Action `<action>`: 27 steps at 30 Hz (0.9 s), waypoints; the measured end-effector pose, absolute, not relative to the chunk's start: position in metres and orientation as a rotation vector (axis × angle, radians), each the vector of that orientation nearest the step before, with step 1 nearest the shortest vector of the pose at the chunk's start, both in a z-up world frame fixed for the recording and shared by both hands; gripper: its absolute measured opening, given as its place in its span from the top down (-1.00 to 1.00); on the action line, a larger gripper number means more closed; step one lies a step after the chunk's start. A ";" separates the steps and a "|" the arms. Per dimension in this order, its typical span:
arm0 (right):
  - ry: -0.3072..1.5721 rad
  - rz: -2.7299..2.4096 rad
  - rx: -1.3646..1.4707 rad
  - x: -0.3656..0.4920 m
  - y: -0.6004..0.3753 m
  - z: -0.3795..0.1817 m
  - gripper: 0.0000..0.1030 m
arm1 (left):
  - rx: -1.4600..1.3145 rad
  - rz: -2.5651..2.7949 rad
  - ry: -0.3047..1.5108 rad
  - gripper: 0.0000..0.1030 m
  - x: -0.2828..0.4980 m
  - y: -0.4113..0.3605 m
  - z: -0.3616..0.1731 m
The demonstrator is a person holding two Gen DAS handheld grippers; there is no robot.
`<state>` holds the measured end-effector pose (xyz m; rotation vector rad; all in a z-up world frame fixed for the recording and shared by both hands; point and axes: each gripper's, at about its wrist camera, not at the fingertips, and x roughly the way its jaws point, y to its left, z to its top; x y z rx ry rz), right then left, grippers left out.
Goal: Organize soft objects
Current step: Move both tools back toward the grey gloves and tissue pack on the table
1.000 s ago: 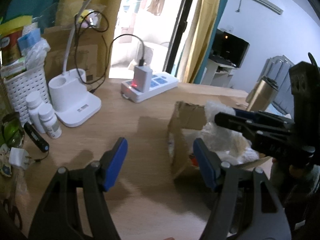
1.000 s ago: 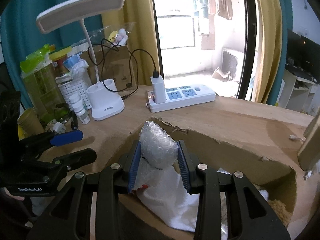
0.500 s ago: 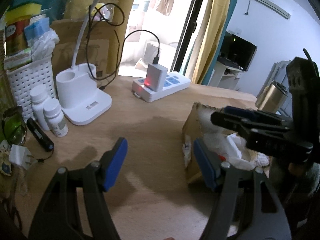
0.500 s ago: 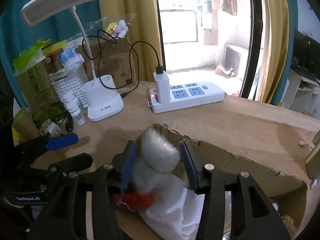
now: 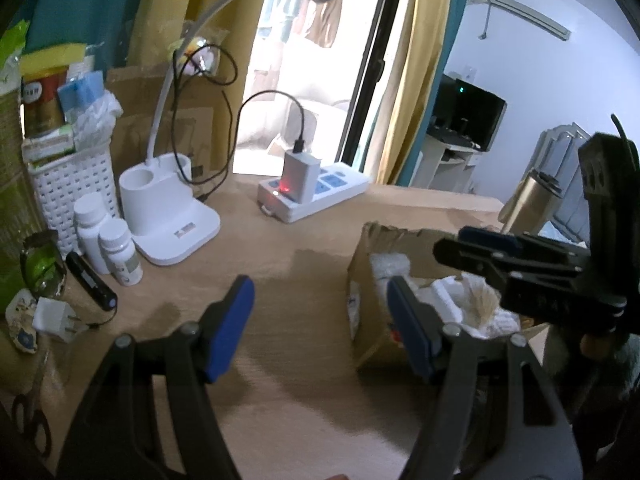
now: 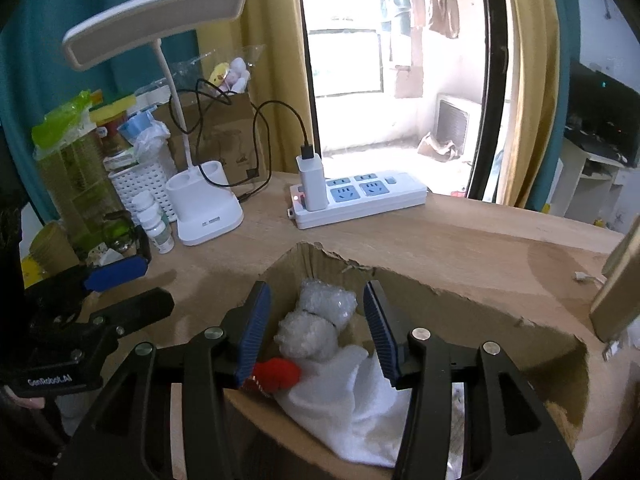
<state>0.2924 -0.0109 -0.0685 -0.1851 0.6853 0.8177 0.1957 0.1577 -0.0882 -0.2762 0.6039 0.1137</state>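
A torn cardboard box (image 6: 460,300) stands on the wooden table. In its near corner lie a bubble-wrap roll (image 6: 326,306), a white fluffy ball (image 6: 308,336), a red soft thing (image 6: 280,374) and a white cloth (image 6: 340,400). My right gripper (image 6: 316,332) hangs over that corner, open, with the bubble wrap below and between its blue pads, untouched. In the left wrist view the box (image 5: 368,280) sits to the right, with the right gripper (image 5: 480,244) above it. My left gripper (image 5: 320,320) is open over bare table beside the box, holding nothing.
At the back are a white power strip (image 6: 360,196) with a charger, a desk lamp base (image 6: 208,216), a white basket (image 6: 140,188) and pill bottles (image 6: 156,224). A metal flask (image 5: 528,200) stands beyond the box. Scissors (image 5: 32,428) lie at the table's left edge.
My right gripper has opened and let go of the bubble-wrap roll, which dropped into the box corner. The left gripper has stayed open and has hardly moved.
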 end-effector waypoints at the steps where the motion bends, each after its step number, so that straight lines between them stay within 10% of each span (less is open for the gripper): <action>1: 0.683 0.814 -0.184 0.290 -0.014 -0.067 0.00 | -0.273 0.111 0.598 -0.37 0.194 0.155 -0.086; 27: 0.622 0.703 -0.101 0.231 -0.118 -0.050 -0.01 | -0.192 0.031 0.548 -0.38 0.156 0.074 -0.051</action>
